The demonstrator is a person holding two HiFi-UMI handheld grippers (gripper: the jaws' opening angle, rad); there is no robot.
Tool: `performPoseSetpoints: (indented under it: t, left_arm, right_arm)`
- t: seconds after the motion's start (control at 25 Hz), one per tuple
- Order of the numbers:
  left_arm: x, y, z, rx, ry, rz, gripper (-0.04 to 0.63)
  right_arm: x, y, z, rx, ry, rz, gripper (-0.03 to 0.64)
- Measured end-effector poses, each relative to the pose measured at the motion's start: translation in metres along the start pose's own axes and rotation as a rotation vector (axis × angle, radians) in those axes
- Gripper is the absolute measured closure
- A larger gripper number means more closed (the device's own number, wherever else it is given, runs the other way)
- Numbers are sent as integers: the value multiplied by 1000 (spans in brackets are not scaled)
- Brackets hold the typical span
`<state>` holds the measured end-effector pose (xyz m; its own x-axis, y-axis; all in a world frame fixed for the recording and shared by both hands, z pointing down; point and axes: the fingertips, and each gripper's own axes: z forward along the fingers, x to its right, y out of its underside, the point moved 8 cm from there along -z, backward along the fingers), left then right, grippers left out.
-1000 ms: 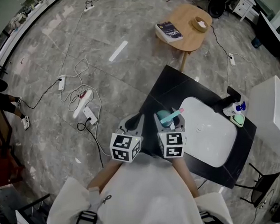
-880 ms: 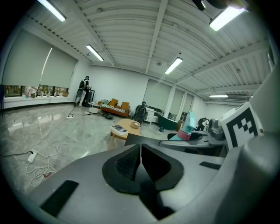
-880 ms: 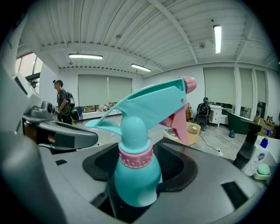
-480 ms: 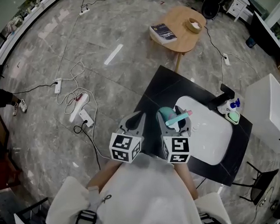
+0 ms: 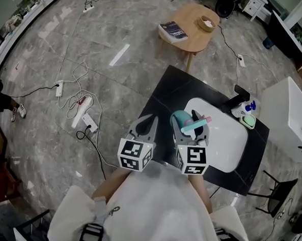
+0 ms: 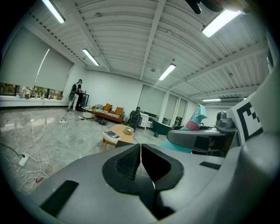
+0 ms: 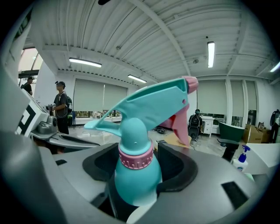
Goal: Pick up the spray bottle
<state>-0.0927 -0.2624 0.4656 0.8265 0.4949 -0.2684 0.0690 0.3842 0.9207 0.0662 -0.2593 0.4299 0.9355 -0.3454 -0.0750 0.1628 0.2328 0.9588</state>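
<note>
A teal spray bottle (image 7: 133, 175) with a pink collar and pink nozzle stands upright between the jaws of my right gripper (image 7: 140, 162), which is shut on its body. In the head view the bottle (image 5: 184, 120) hangs above the near edge of the black table (image 5: 176, 91), held in the right gripper (image 5: 188, 126). My left gripper (image 5: 145, 126) is beside it on the left, over the floor. Its jaws (image 6: 141, 159) meet with nothing between them. The bottle's head (image 6: 197, 117) shows at the right of the left gripper view.
A white basin (image 5: 226, 142) lies on the black table, with a black tap (image 5: 238, 92), a small blue-capped bottle (image 5: 250, 105) and a green pad (image 5: 247, 121) at its far corner. Beyond stands a wooden table (image 5: 194, 36) with a book (image 5: 173, 29). Cables and a power strip (image 5: 82, 110) lie left.
My right gripper has risen with the spray bottle still in its jaws. The left gripper has lifted a little beside it, still shut.
</note>
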Motion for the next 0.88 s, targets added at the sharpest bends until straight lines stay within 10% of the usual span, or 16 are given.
performPoseSetpoints:
  t: [0.88]
  left_arm:
    - [-7, 1, -13, 8, -19, 6, 566]
  right_arm:
    - [-13, 6, -1, -21, -8, -27, 327]
